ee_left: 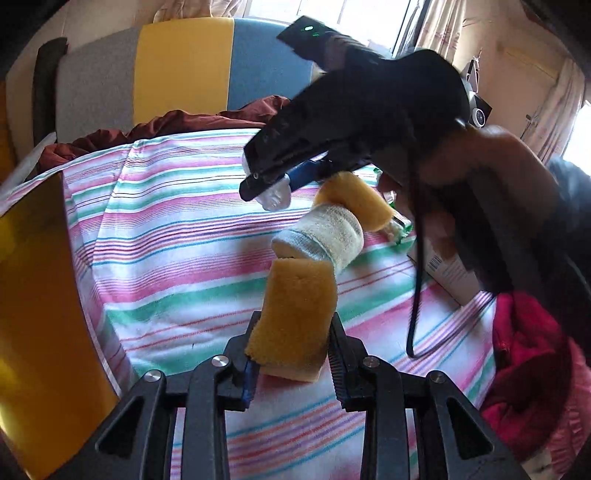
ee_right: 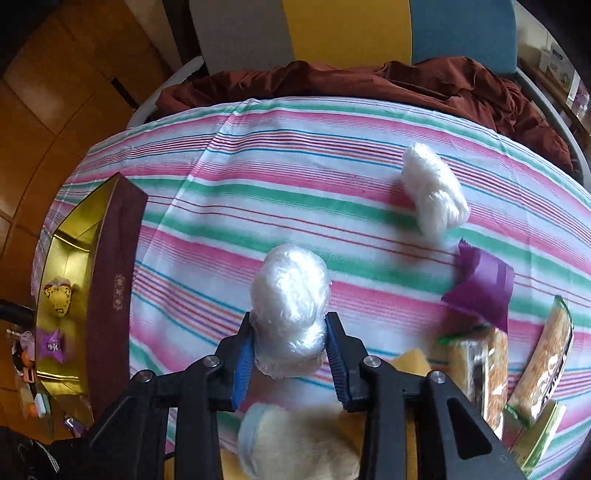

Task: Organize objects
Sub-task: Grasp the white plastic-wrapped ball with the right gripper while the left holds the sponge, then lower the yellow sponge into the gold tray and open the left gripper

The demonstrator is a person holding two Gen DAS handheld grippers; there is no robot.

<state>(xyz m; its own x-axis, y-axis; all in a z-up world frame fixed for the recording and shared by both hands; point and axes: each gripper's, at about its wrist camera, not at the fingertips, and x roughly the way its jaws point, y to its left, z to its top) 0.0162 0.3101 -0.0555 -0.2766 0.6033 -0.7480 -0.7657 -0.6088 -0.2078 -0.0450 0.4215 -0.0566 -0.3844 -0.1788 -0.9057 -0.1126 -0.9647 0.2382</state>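
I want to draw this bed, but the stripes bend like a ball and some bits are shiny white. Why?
Both views use a fisheye lens, which curves the striped sheet into a dome. In the right wrist view, the plastic-wrapped ball in the right hand-held gripper glares white from daylight. In the left wrist view, the window is washed out, and the yellow sponge in the left hand-held gripper looks slightly soft.

Striped cloth (ee_right: 295, 192): covers the surface. Maroon blanket (ee_right: 369, 81): bunched along the cloth's far edge. Colour-block headboard (ee_left: 184, 62): behind the blanket. Red garment (ee_left: 528, 354): at the cloth's right edge.
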